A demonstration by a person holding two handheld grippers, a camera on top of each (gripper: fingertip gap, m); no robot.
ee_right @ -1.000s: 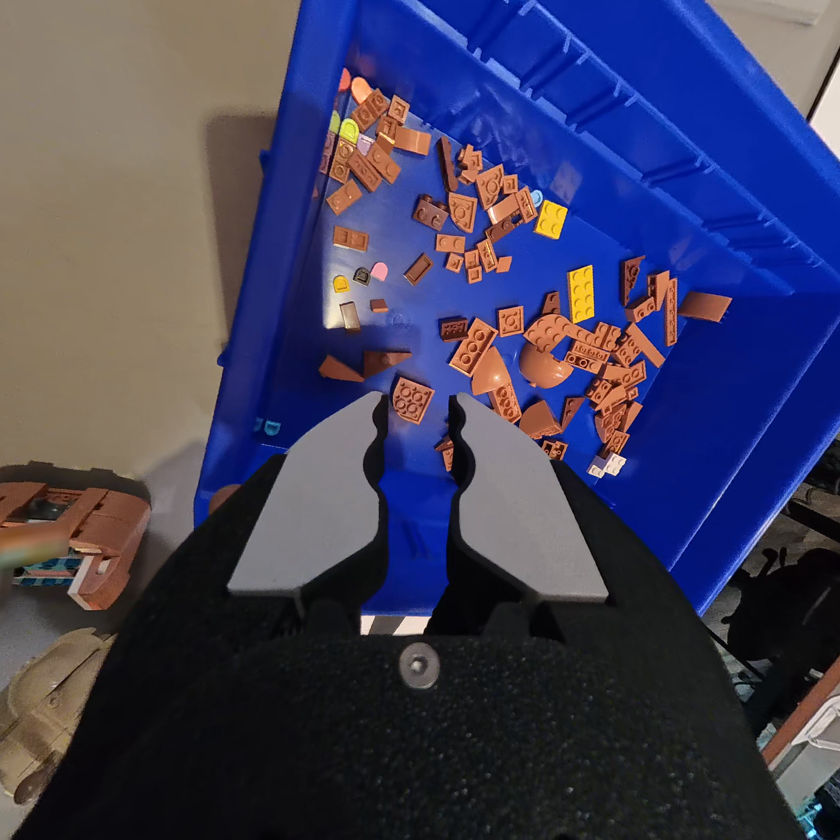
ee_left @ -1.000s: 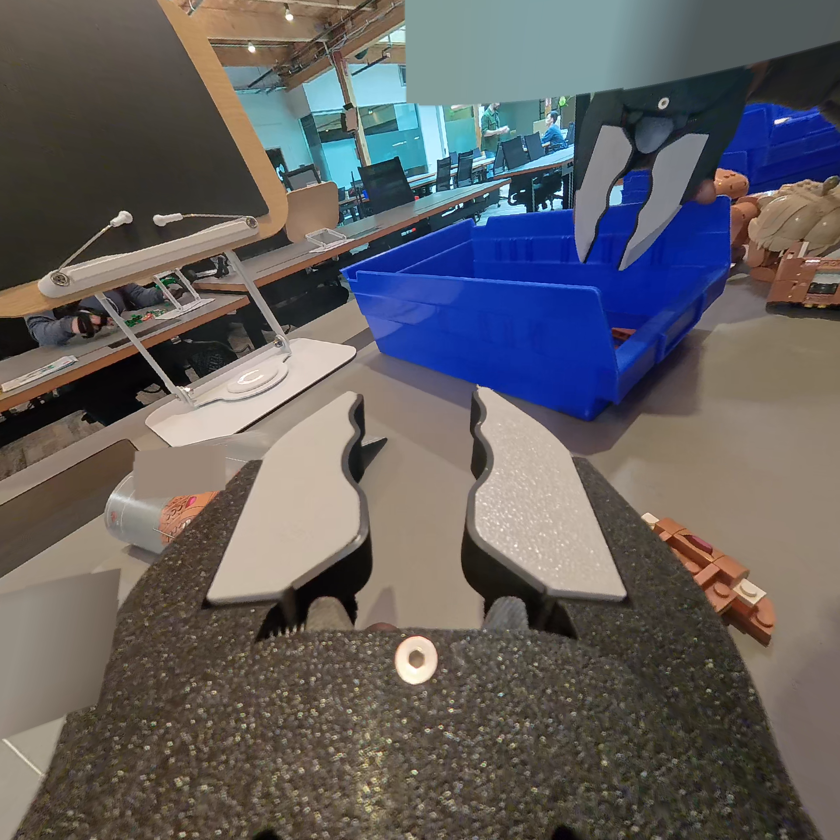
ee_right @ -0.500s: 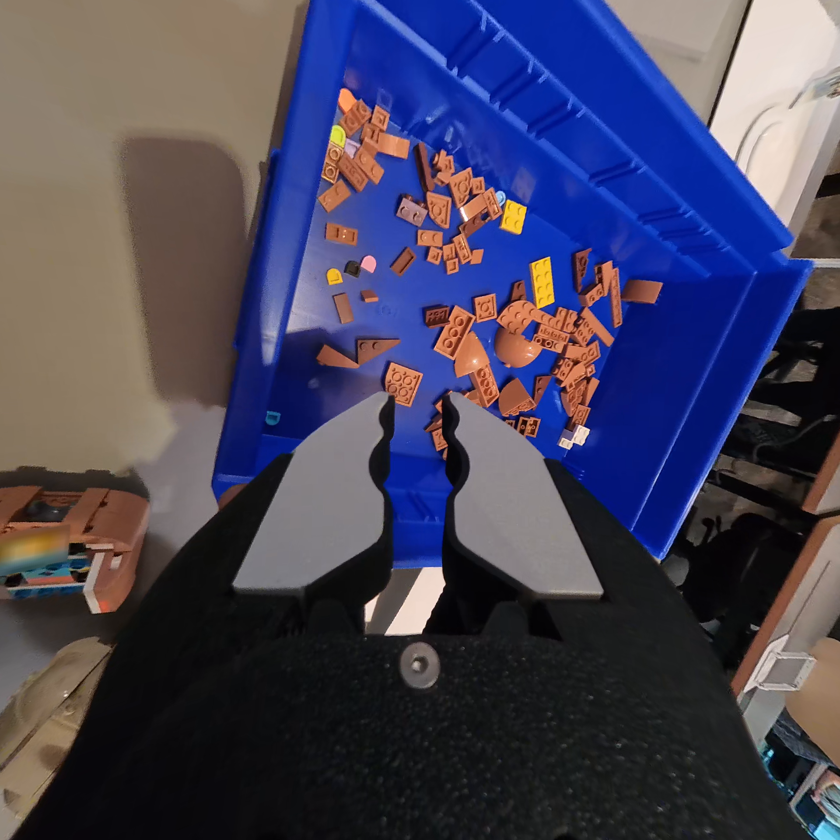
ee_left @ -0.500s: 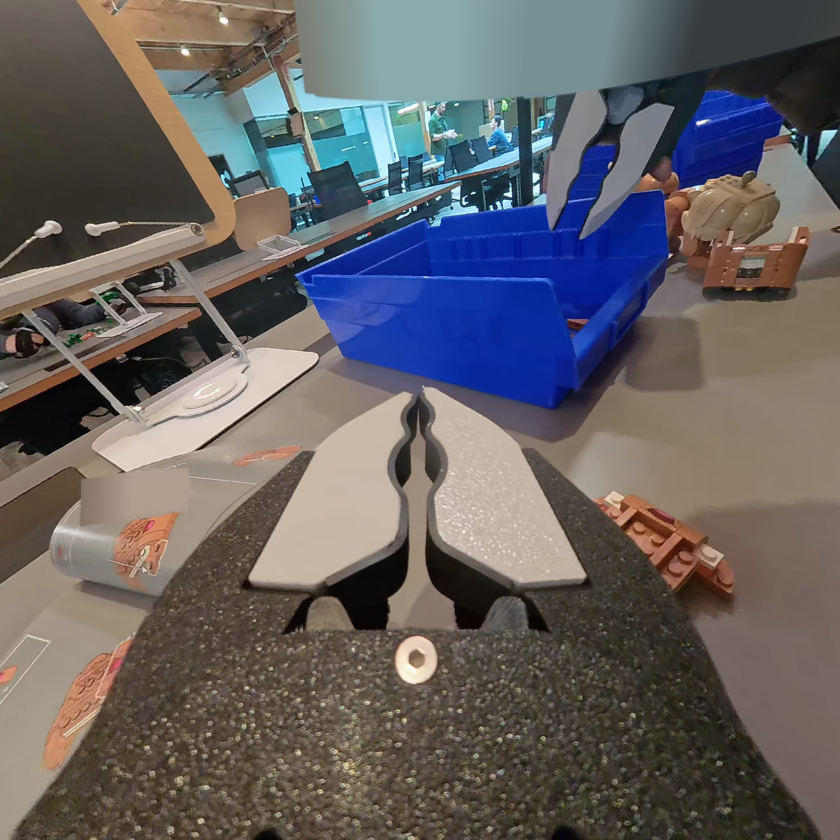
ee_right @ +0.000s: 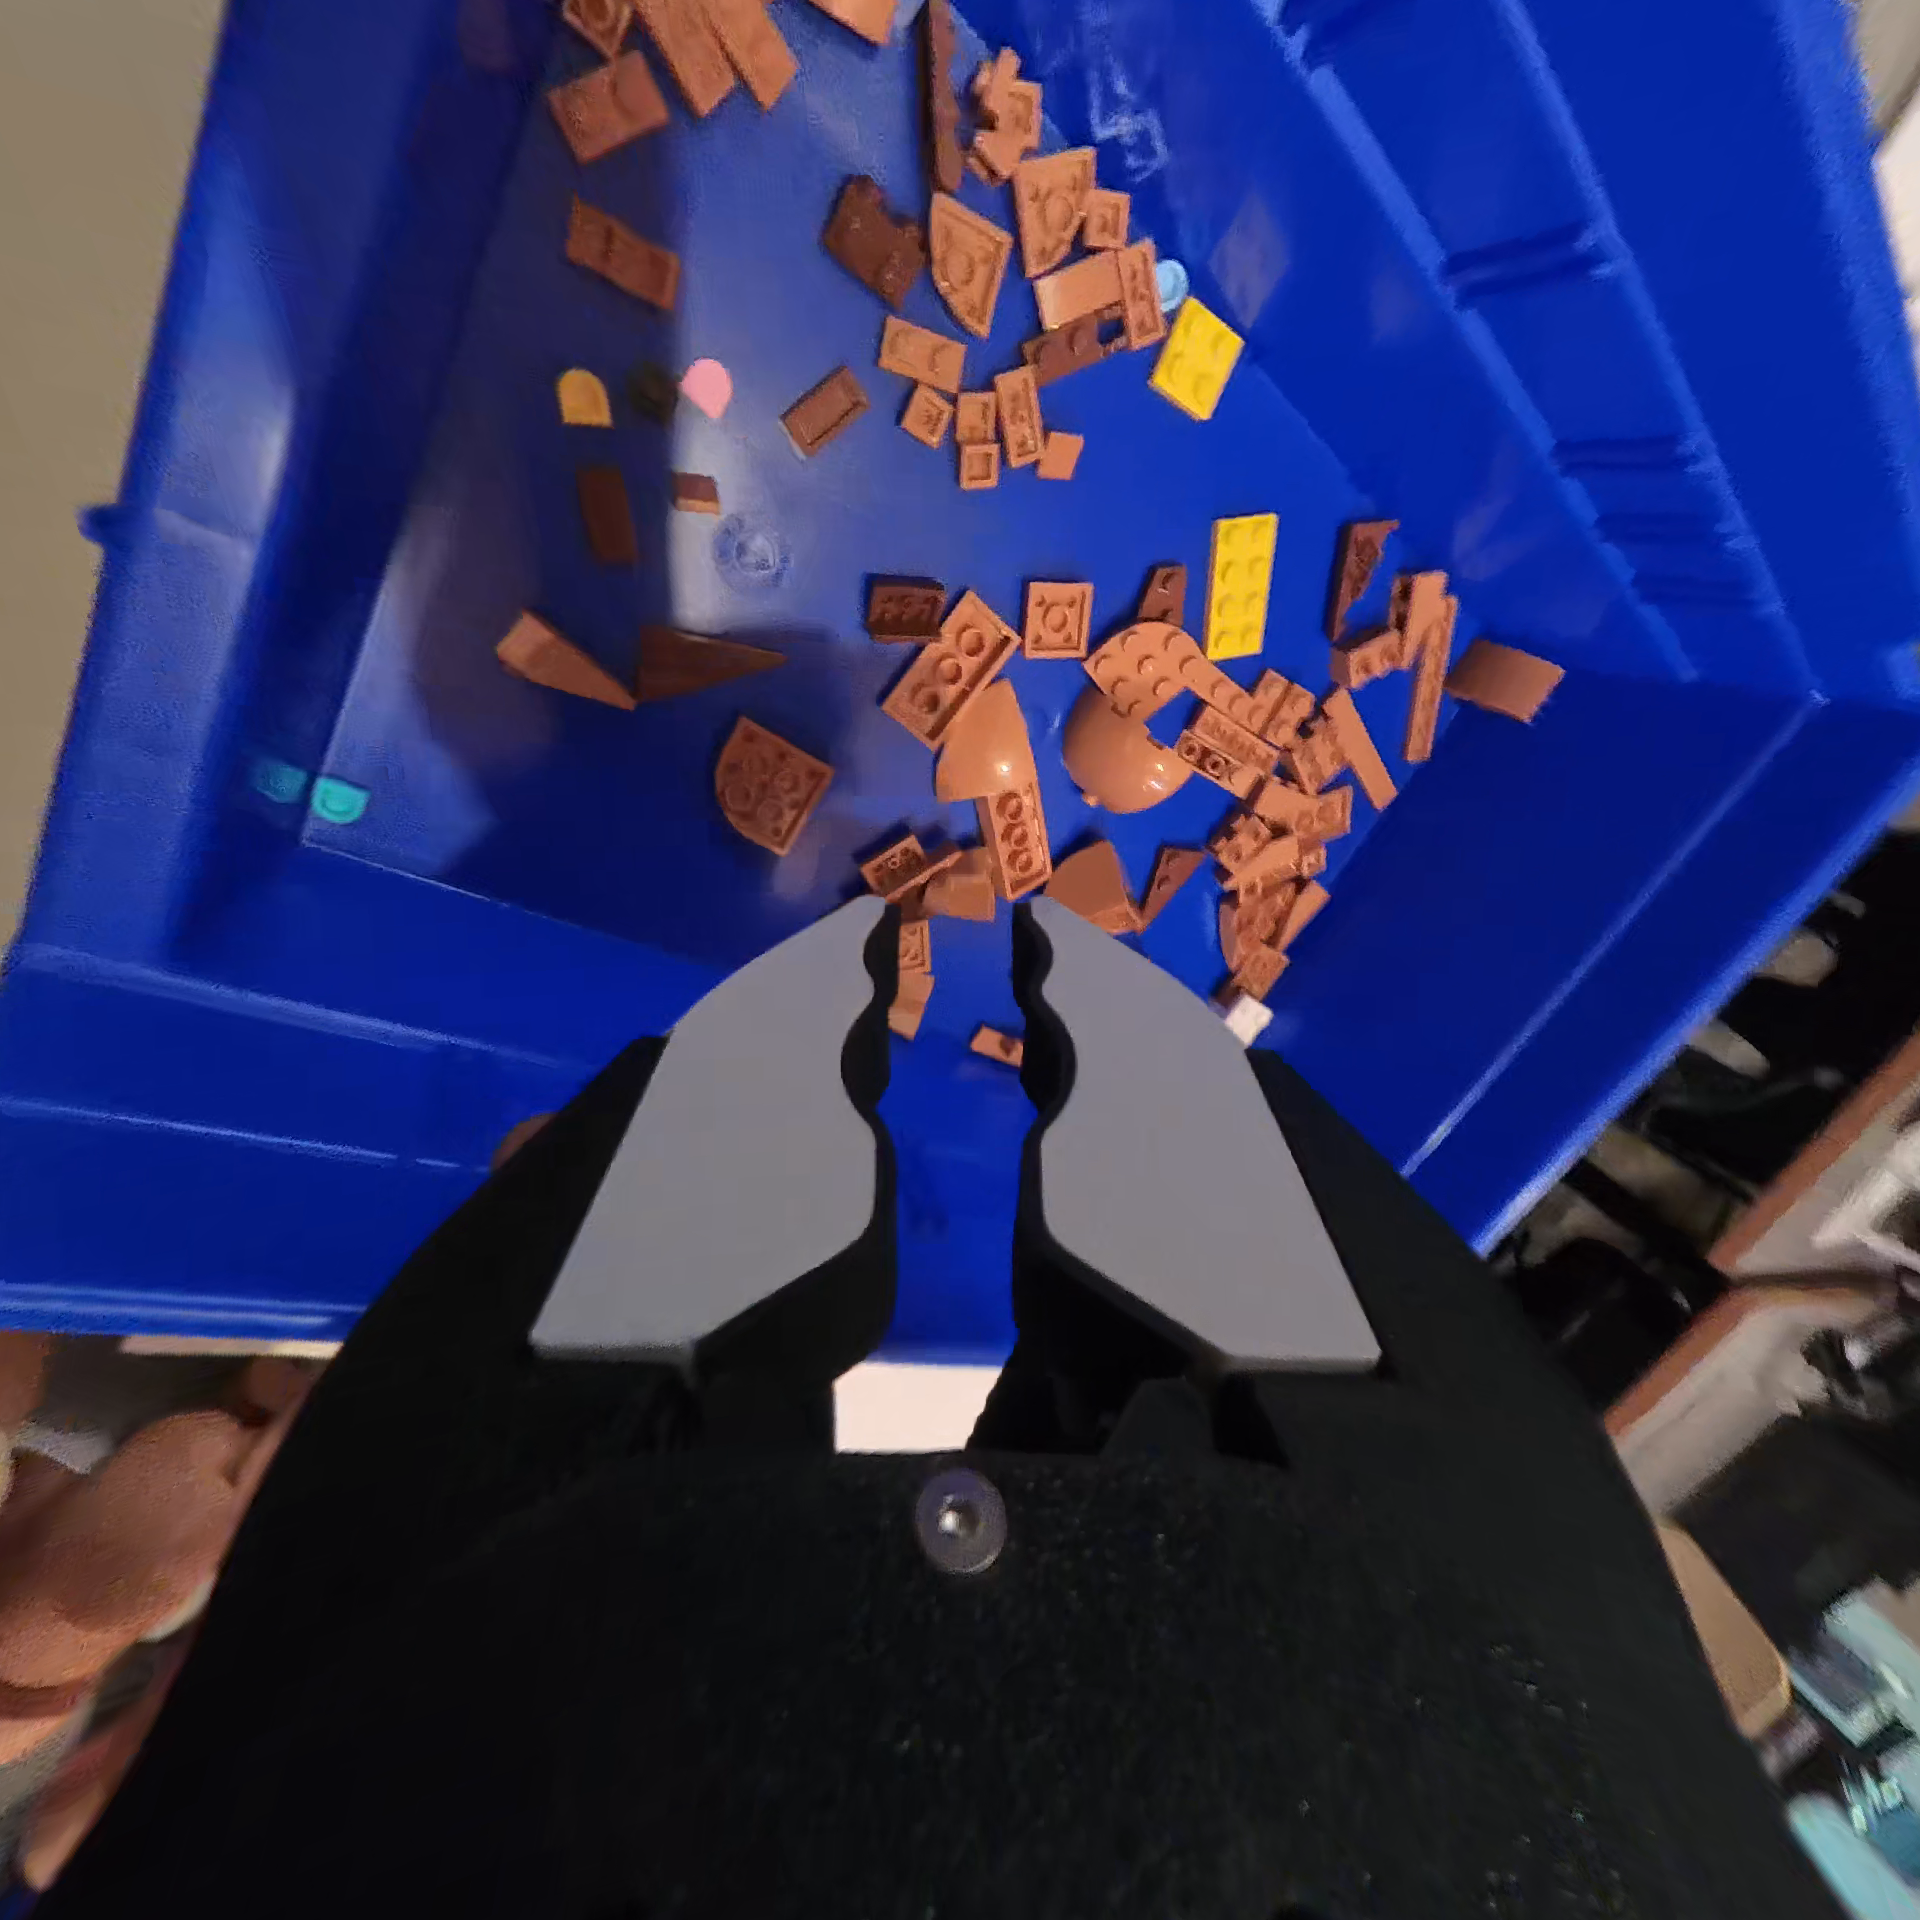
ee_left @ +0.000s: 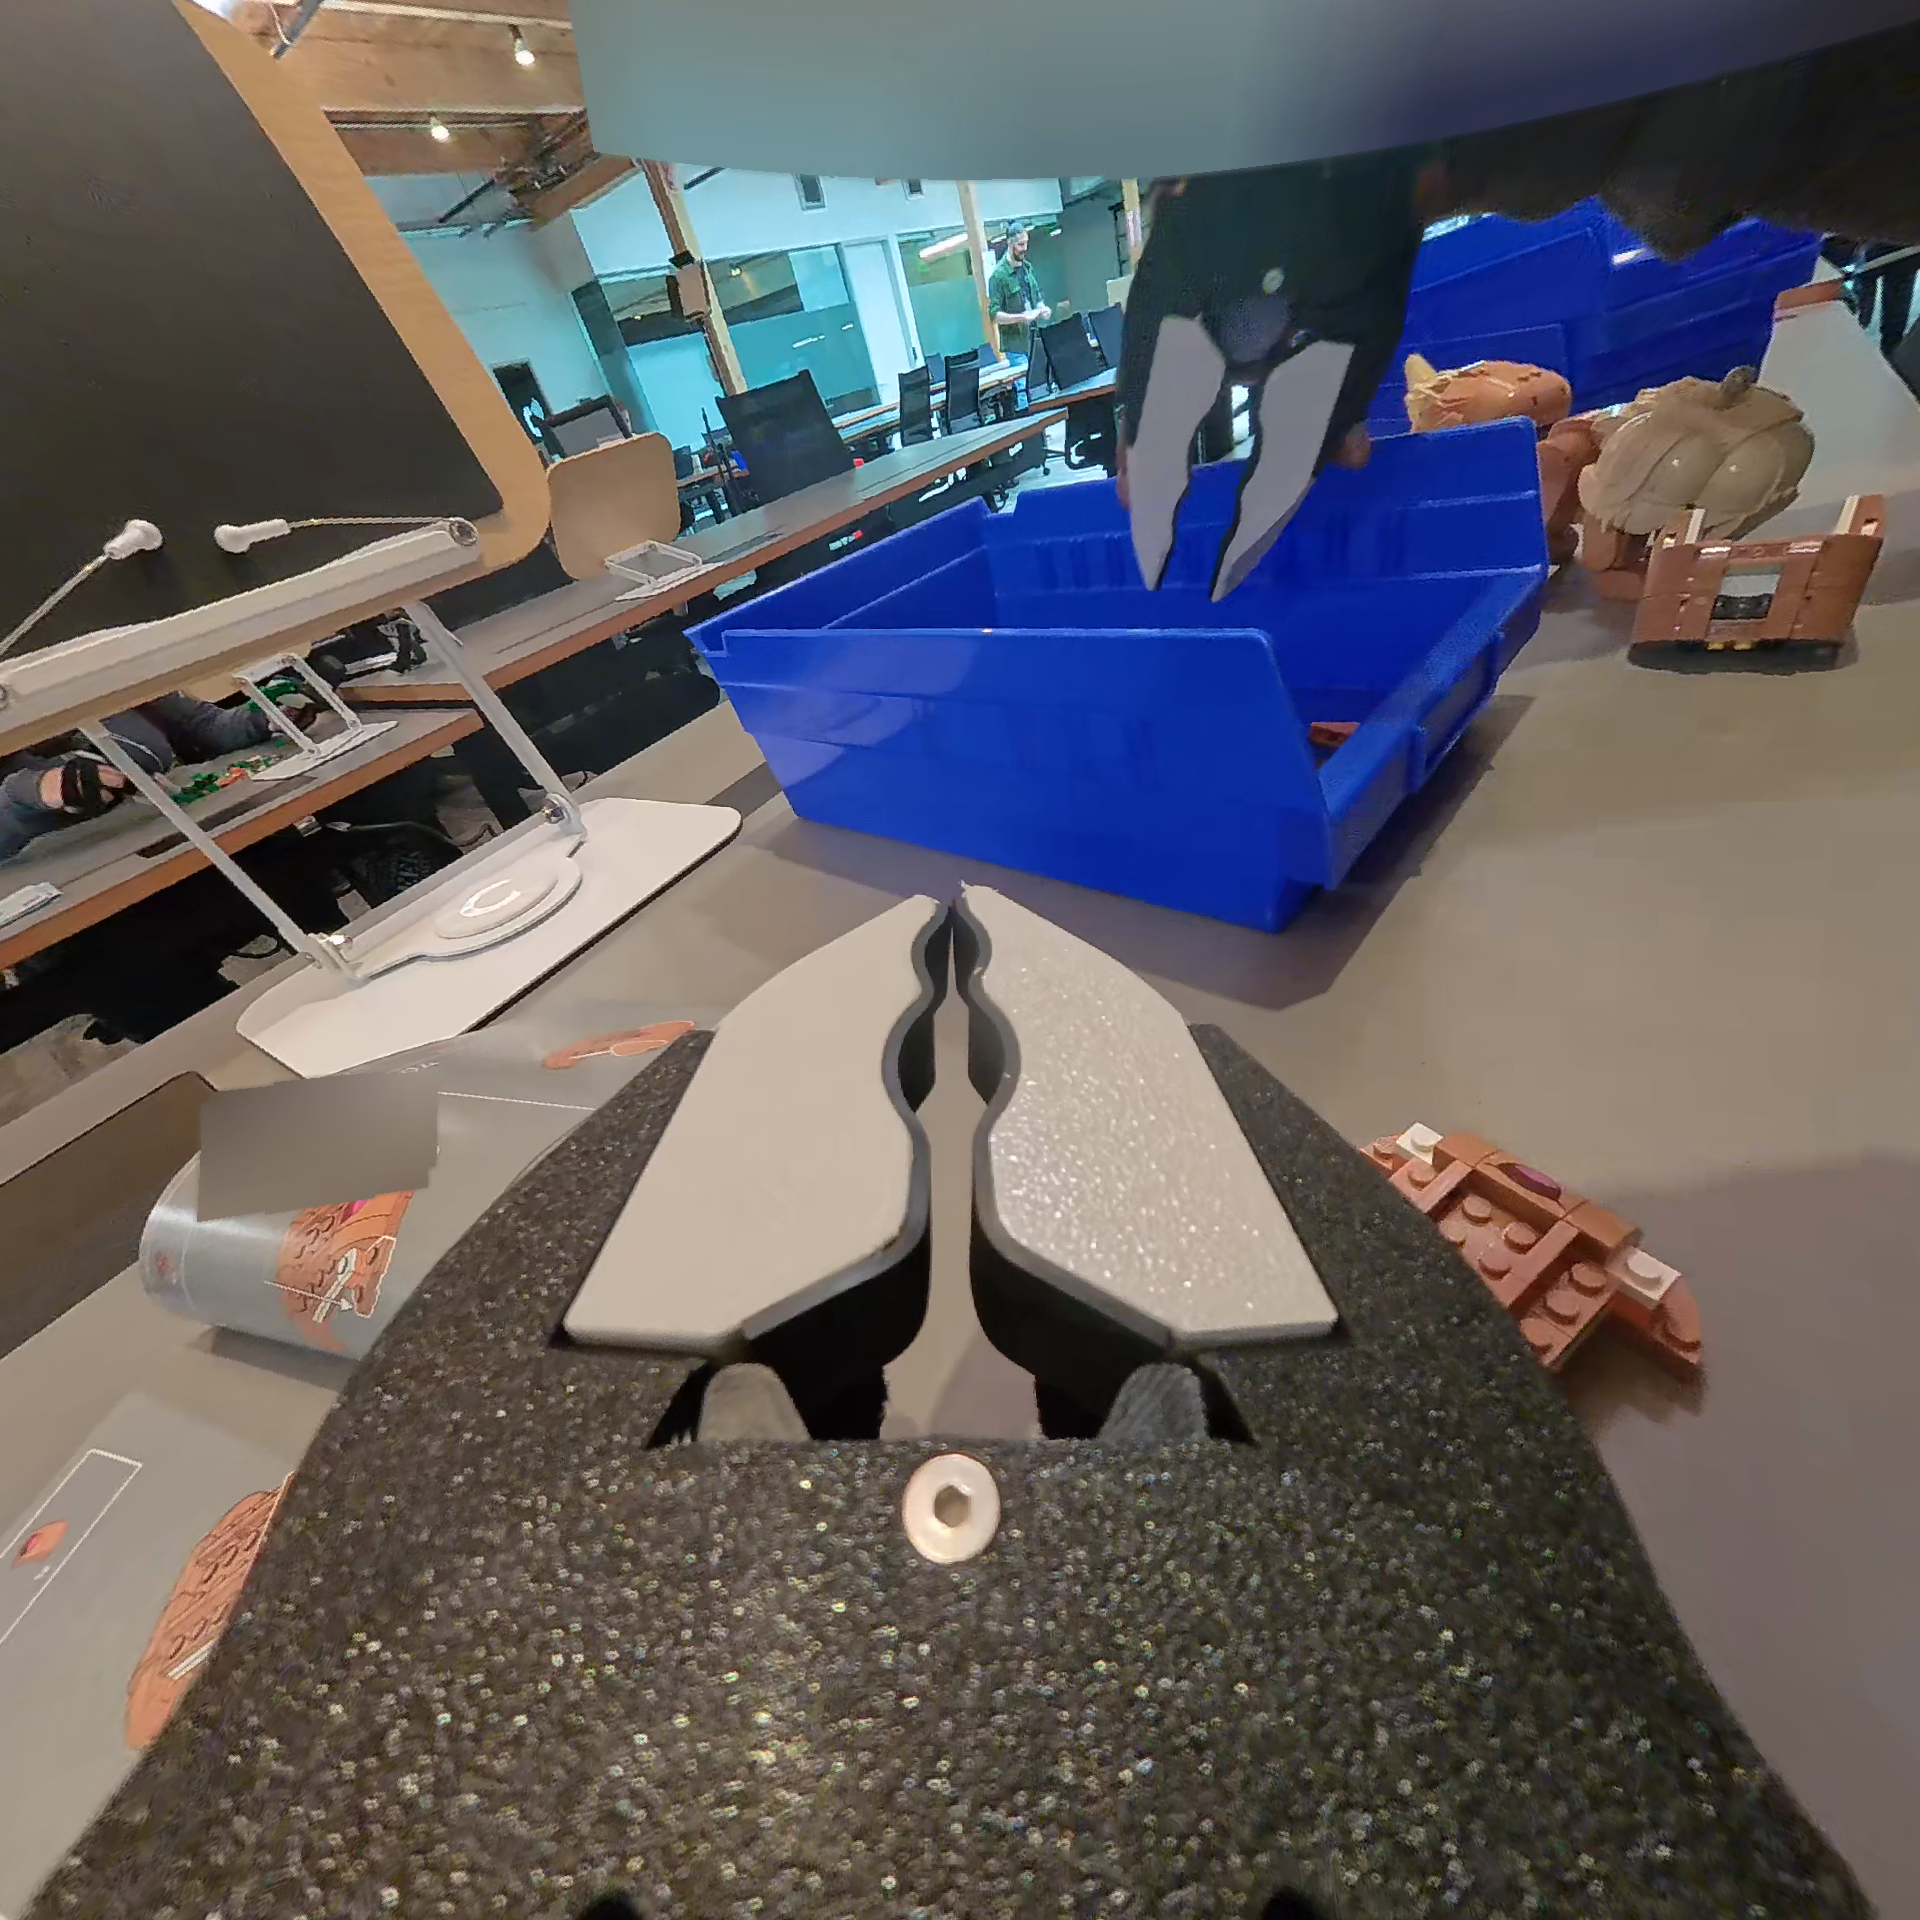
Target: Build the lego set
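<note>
Left gripper [ee_left: 954, 902] closed, empty, over grey table [ee_left: 1558, 935]. Right gripper [ee_right: 948, 914] parted above brown bricks [ee_right: 987, 790] in blue bin [ee_right: 260, 1039], far right. Booklet [ee_left: 301, 1247] print partly blurred over, unreadable.

A grey tabletop [ee_left: 1558, 935] fills the foreground. At ten o'clock a white folding stand [ee_left: 436, 914] carries a dark board edged in pale wood [ee_left: 208, 312]. Toward twelve o'clock, long wooden desks [ee_left: 831, 499] with black office chairs [ee_left: 790, 436] run back to glass partitions [ee_left: 727, 322]. Small spotlights [ee_left: 523, 47] shine among timber ceiling beams.
</note>
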